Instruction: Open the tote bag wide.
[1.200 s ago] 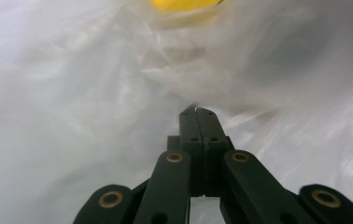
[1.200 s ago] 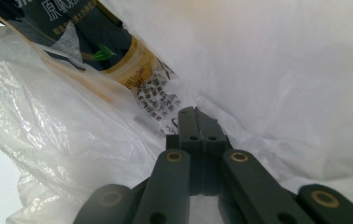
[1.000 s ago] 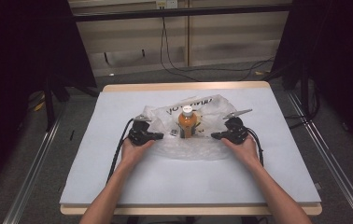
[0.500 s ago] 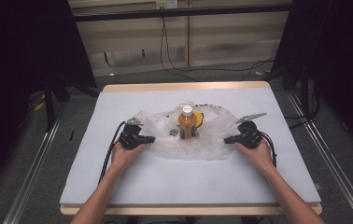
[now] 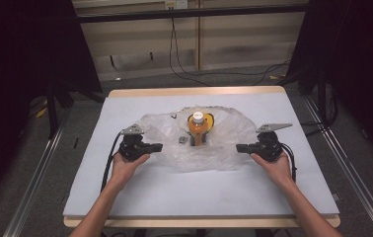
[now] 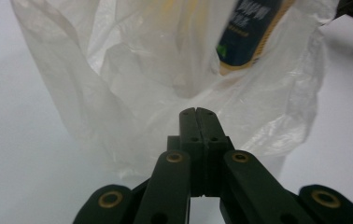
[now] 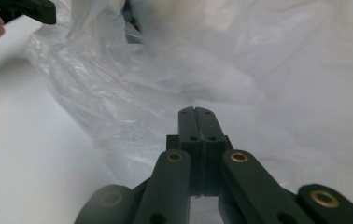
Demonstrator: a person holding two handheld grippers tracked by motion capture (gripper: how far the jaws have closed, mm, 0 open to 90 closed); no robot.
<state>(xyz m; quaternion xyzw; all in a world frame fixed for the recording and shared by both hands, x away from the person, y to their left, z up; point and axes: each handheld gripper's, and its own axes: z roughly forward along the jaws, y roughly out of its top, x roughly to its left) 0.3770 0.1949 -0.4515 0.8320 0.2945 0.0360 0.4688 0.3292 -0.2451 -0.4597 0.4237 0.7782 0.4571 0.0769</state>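
Now both tongs, left gripper [image 5: 158,147] and right gripper [image 5: 241,147], are pressed together, empty, flanking the plastic bag [image 5: 224,143] with the bottle [image 5: 198,128] between them.

You have a clear, milky-white plastic bag [image 5: 214,143] lying on a pale grey-white table top [image 5: 199,190] with a light wooden edge; inside the bag your bottle [image 5: 198,129] is orange with a white cap; in the left gripper view its label [image 6: 247,32] reads dark navy with pale lettering, a yellow border and a small green patch; a small grey piece [image 5: 181,141] sits beside it in the high view; your left gripper [image 5: 152,147] and right gripper [image 5: 243,147] are black; their jaws carry brass-coloured rivets, and each bears a grey plate on top; the cables are black; the floor is dull grey.
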